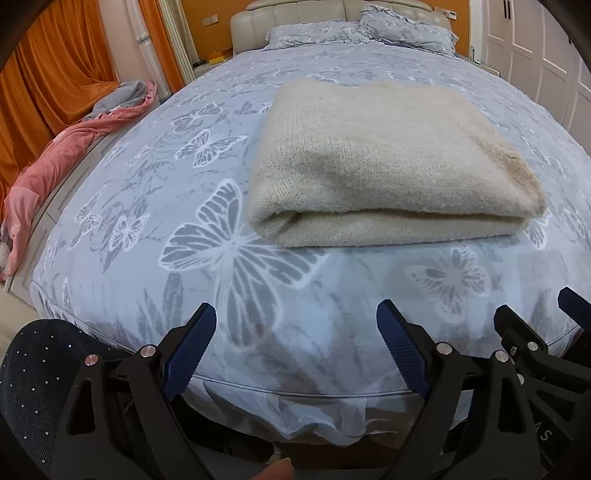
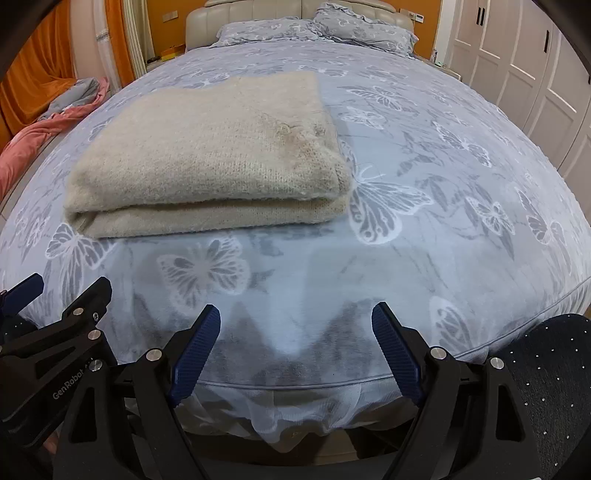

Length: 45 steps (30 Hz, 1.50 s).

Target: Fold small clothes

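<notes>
Left gripper [image 1: 295,325]: black frame with two blue ribbed fingers, low in the left wrist frame; jaws stand wide apart with nothing between them, above the near edge of the bed.
Right gripper [image 2: 295,326]: same build, low in the right wrist frame; jaws also spread wide and empty. Its tip also shows at the lower right edge of the left wrist view, just beside the left gripper.
Bed [image 1: 147,206]: fills most of both frames, covered by a pale blue-grey spread printed with white butterflies; a sheer frill hangs below its near edge.
Sweater [image 1: 388,162]: cream knit, folded into a thick rectangle, lying flat on the spread; centre right in the left wrist frame, upper left of centre in the right wrist frame [image 2: 210,155]. Rolled fold faces the camera. Apart from both grippers.
Pillows [image 1: 362,31]: two, same print, against a padded beige headboard at the top.
Pink cloth [image 1: 55,162]: crumpled along the bed's left side, by orange curtains.
Wardrobe doors [image 2: 517,59]: white, upper right.
Dark studded fabric [image 1: 29,369]: lower left corner.
</notes>
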Each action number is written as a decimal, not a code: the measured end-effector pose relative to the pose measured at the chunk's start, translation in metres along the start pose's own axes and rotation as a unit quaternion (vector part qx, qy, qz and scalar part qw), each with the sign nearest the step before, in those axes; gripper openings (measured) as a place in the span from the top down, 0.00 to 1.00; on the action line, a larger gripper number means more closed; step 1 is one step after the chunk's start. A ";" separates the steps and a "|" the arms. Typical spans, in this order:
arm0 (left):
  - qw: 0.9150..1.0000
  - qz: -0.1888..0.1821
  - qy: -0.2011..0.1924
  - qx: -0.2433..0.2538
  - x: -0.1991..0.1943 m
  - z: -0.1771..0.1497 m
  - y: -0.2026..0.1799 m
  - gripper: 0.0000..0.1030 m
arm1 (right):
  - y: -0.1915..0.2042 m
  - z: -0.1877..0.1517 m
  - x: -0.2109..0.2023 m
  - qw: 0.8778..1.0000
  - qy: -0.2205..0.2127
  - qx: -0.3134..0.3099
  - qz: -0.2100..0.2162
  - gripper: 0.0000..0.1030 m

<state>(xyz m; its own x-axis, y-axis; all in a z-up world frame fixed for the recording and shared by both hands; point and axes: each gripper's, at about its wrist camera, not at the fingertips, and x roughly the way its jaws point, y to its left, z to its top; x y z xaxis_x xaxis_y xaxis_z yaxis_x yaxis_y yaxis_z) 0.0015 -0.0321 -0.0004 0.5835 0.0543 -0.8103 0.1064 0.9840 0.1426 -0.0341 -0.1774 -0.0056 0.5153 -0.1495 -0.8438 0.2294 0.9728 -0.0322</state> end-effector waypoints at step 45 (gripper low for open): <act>1.000 0.004 -0.009 0.000 -0.004 0.000 -0.001 0.17 | -0.001 0.001 -0.002 1.000 -0.007 -0.005 -0.005 0.21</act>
<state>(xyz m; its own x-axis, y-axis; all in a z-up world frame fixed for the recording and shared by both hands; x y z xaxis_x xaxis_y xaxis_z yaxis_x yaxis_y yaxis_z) -0.0007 -0.0331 0.0031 0.5981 0.0596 -0.7992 0.1011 0.9837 0.1490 -0.0342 -0.1782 -0.0031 0.5249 -0.1619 -0.8356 0.2266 0.9729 -0.0462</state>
